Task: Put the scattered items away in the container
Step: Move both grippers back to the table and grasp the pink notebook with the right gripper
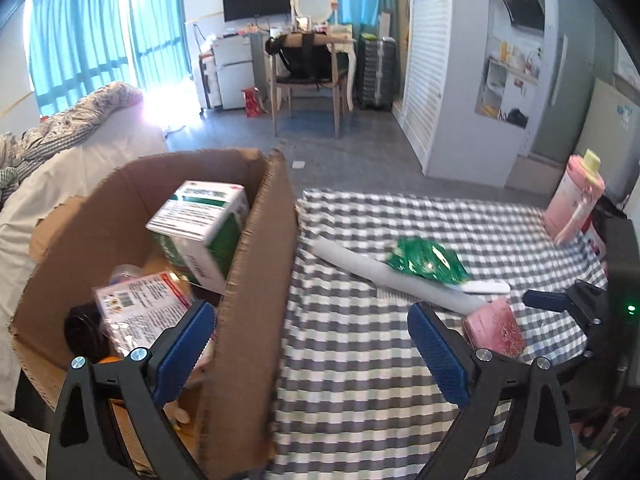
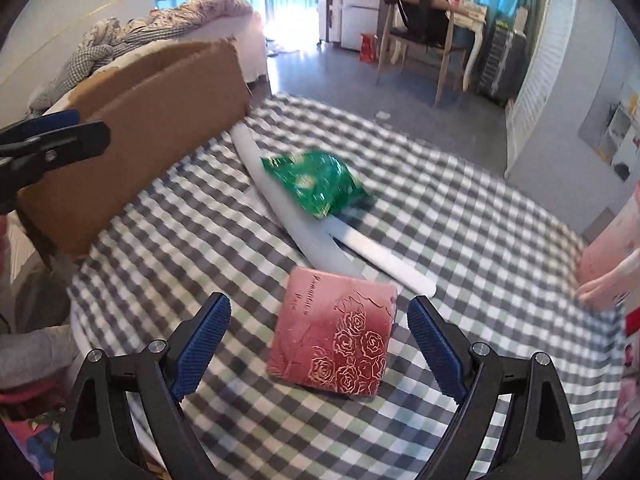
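Note:
A cardboard box [image 1: 256,240] stands at the left edge of the checked table [image 1: 360,360]; it holds a green-white carton [image 1: 200,224], a pink packet [image 1: 144,312] and a dark jar. My left gripper [image 1: 310,344] is open and empty, straddling the box's right wall. On the cloth lie a white tube [image 2: 292,208], a green foil bag [image 2: 316,184], a white stick [image 2: 384,256] and a pink rose-patterned box [image 2: 336,340]. My right gripper [image 2: 318,344] is open, its fingers on either side of the pink box, just above it.
A pink bottle [image 1: 576,200] stands at the table's far right corner. A bed with a quilt [image 2: 160,24] lies behind the cardboard box [image 2: 152,120]. A chair and desk [image 1: 308,64] stand across the floor. The left gripper [image 2: 48,140] shows at the left of the right wrist view.

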`<action>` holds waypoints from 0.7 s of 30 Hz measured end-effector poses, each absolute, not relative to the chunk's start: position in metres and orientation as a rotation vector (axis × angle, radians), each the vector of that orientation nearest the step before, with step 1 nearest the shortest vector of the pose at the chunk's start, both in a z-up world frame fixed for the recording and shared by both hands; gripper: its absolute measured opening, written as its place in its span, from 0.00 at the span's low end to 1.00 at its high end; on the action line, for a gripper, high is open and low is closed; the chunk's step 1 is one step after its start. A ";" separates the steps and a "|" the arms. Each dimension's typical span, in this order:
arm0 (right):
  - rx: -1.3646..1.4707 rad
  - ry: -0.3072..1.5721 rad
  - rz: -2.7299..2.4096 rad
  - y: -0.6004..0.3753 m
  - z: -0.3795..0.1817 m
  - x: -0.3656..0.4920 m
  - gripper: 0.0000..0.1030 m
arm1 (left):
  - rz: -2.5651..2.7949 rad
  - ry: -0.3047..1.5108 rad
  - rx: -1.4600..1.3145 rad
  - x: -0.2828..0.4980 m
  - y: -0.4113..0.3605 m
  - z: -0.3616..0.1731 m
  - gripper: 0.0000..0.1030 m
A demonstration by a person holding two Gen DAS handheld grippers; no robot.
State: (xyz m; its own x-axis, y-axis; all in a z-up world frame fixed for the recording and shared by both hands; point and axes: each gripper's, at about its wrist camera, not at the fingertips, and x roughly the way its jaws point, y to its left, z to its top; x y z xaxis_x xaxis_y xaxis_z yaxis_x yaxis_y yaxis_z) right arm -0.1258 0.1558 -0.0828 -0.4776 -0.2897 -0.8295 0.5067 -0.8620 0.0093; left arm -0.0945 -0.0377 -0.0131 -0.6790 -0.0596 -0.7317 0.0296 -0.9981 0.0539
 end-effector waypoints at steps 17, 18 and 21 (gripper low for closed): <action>1.278 0.267 -2.418 0.169 -0.096 -0.131 0.69 | -2.880 -0.189 1.180 -0.098 -0.001 -0.002 1.00; 1.256 0.257 -2.429 0.174 -0.090 -0.128 0.69 | -2.883 -0.195 1.187 -0.101 0.002 -0.004 1.00; 1.216 0.238 -2.468 0.192 -0.074 -0.123 0.68 | -2.898 -0.218 1.213 -0.109 0.015 -0.010 1.00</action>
